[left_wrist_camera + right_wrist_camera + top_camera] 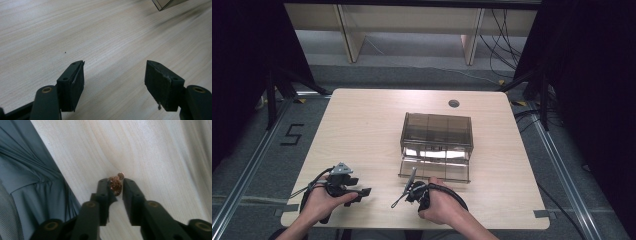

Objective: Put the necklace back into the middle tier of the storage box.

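a light wooden table (pixel 362 130) carries a smoky translucent plastic box (pixel 436 131) with divided compartments, standing right of centre, its lower drawer (pixel 434 171) pulled out toward the near edge. a small round grommet (pixel 454 103) sits in the tabletop beyond the box.

the left gripper (pixel 362 192), held in the person's left hand (pixel 319 202) near the near-left corner, rests low over bare wood; in the left gripper view (pixel 113 82) its black jaws stand wide apart with nothing between them, and a corner of the box (pixel 165 3) shows at the far right.

the right gripper (pixel 398 199), in the right hand (pixel 442 205), sits just near of the open drawer. in the right gripper view (pixel 115 185) its jaws are pinched on a small gold glittery earring (pixel 115 184), whose round end (pixel 121 175) pokes beyond the tips, above the table's near edge beside blue-grey clothing (pixel 32 185).
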Demonstrator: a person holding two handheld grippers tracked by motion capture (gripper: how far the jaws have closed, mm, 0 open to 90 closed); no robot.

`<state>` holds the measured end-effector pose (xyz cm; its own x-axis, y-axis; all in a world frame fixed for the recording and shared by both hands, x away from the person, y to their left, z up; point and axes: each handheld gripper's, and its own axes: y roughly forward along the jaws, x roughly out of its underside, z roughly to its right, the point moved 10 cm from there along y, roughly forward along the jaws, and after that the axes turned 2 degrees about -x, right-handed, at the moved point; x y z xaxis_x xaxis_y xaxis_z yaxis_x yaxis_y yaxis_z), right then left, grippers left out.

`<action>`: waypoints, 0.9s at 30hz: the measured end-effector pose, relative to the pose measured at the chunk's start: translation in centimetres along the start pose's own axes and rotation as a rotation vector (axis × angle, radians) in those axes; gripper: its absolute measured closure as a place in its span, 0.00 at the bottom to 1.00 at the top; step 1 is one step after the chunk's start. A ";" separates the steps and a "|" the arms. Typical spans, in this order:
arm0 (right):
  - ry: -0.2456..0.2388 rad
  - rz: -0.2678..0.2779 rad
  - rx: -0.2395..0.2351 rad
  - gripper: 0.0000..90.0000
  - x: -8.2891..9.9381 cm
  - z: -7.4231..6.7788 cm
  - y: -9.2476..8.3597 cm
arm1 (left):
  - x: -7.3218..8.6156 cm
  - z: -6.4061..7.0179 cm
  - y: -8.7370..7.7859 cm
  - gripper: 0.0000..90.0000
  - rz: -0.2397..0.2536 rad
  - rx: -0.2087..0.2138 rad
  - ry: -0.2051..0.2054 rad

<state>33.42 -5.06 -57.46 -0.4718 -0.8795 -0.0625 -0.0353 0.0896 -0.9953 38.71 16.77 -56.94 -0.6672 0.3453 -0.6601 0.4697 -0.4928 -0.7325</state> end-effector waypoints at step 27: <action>0.041 -0.008 -0.019 0.97 0.2 0.3 -2.0 | 0.0 -0.1 0.0 0.35 0.002 -0.006 -0.002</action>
<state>33.66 -5.52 -55.46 -0.5074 -0.8602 -0.0507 -0.0555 0.0914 -0.9943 38.77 16.83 -56.93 -0.6673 0.3428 -0.6612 0.4743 -0.4889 -0.7322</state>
